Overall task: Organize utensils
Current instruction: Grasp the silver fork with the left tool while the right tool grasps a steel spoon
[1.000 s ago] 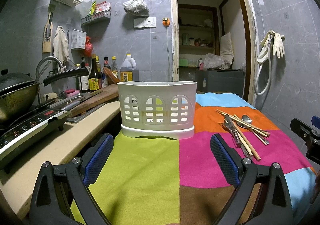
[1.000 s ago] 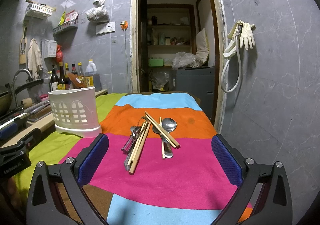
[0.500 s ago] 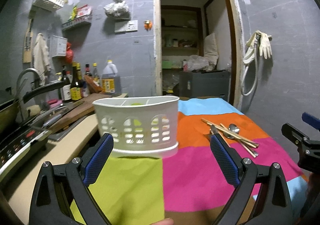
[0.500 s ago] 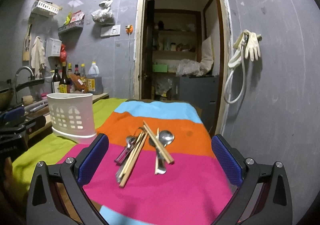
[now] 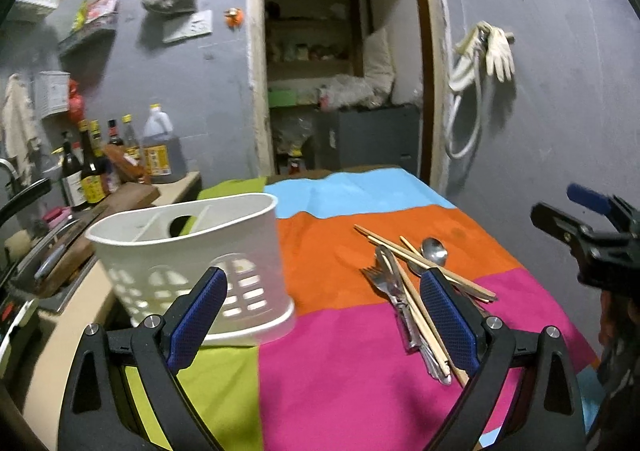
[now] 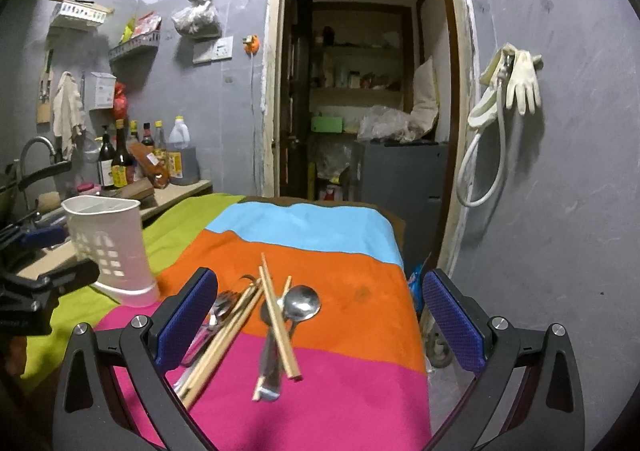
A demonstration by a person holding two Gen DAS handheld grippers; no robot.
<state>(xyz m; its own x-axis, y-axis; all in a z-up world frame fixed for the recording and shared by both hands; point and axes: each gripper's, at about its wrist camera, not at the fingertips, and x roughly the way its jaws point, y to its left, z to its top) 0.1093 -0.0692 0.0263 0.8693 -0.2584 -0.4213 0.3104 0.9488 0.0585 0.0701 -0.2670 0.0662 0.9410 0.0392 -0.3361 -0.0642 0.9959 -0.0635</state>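
Observation:
A white slotted utensil holder [image 5: 192, 263] stands upright on the striped cloth, at the green and pink bands; it also shows at the left of the right wrist view [image 6: 110, 251]. A heap of wooden chopsticks [image 5: 424, 263], forks [image 5: 384, 283] and a spoon [image 5: 434, 251] lies on the orange and pink bands. My left gripper [image 5: 324, 315] hangs open above the cloth, between the holder and the heap, gripping nothing. In its own view, my right gripper [image 6: 316, 319] is open just above the heap, with the chopsticks [image 6: 276, 315] and spoon [image 6: 302, 303] between its fingers, untouched.
A kitchen counter [image 5: 60, 331] with a sink, cutting board and bottles [image 5: 92, 167] runs along the left. The cloth-covered table [image 6: 320, 227] ends at a doorway [image 6: 360, 91] behind. A grey wall with a hose and gloves [image 6: 516, 83] is close on the right.
Both grippers have risen and tilted down toward the table. The left one swung right, so the heap now sits nearer its right finger. The right one has come closer over the heap.

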